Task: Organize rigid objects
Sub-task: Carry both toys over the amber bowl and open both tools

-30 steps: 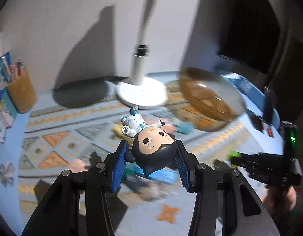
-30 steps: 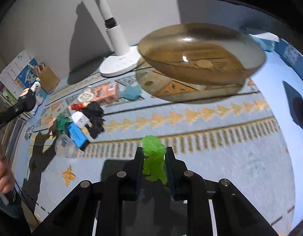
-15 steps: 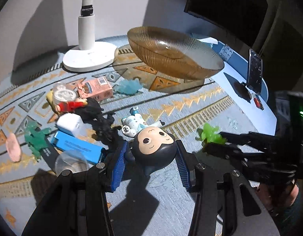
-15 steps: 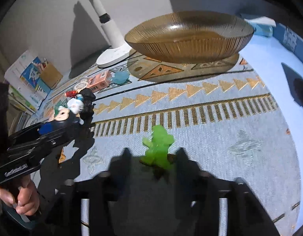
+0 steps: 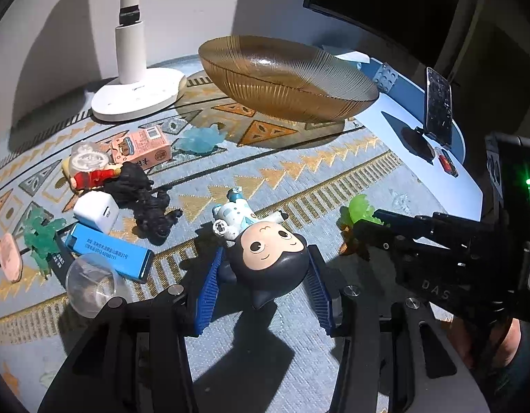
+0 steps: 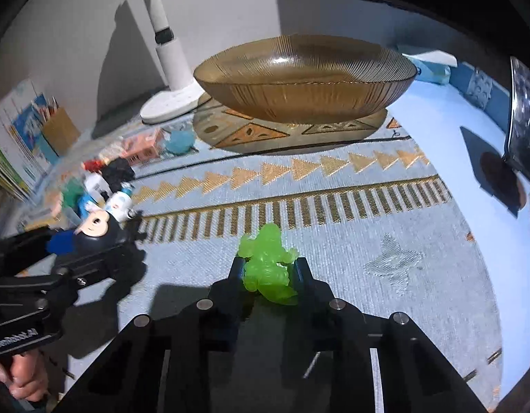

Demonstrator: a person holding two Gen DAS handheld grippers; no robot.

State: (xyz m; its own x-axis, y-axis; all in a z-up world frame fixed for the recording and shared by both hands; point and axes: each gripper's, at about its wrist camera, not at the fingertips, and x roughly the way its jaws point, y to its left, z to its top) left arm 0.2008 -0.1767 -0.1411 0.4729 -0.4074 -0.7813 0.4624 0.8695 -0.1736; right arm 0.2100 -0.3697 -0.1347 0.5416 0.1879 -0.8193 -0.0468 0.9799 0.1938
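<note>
Patterned blue-and-gold cloth (image 6: 351, 206) covers the table I am working on, with a wall behind it. My right gripper (image 6: 268, 272) is closing on the green translucent figure (image 6: 266, 265), which sits low on the cloth between the jaws; both pads look to be meeting its sides. My left gripper (image 5: 265, 282) is partly open, its blue ribbed pads (image 5: 208, 285) clamped on the dark round head of the big-headed doll (image 5: 265, 251), whose white body points away from me above the cloth.

Beyond both toys stands the amber ribbed bowl (image 6: 304, 75), which I judge to be where they belong. To do this well I should finish the right squeeze evenly, since the green figure is lumpy and could twist out sideways, then lift straight before carrying it over the rim. The doll's head is smooth and rounded, so I would keep that hold firm.

Left of the doll lies the remaining clutter: a black figure (image 5: 144, 199), blue box (image 5: 110, 251), white cube (image 5: 94, 211), pink carton (image 5: 141, 144) and a pale blue figure (image 5: 203, 139). A white lamp base (image 5: 137, 96) stands behind them.
</note>
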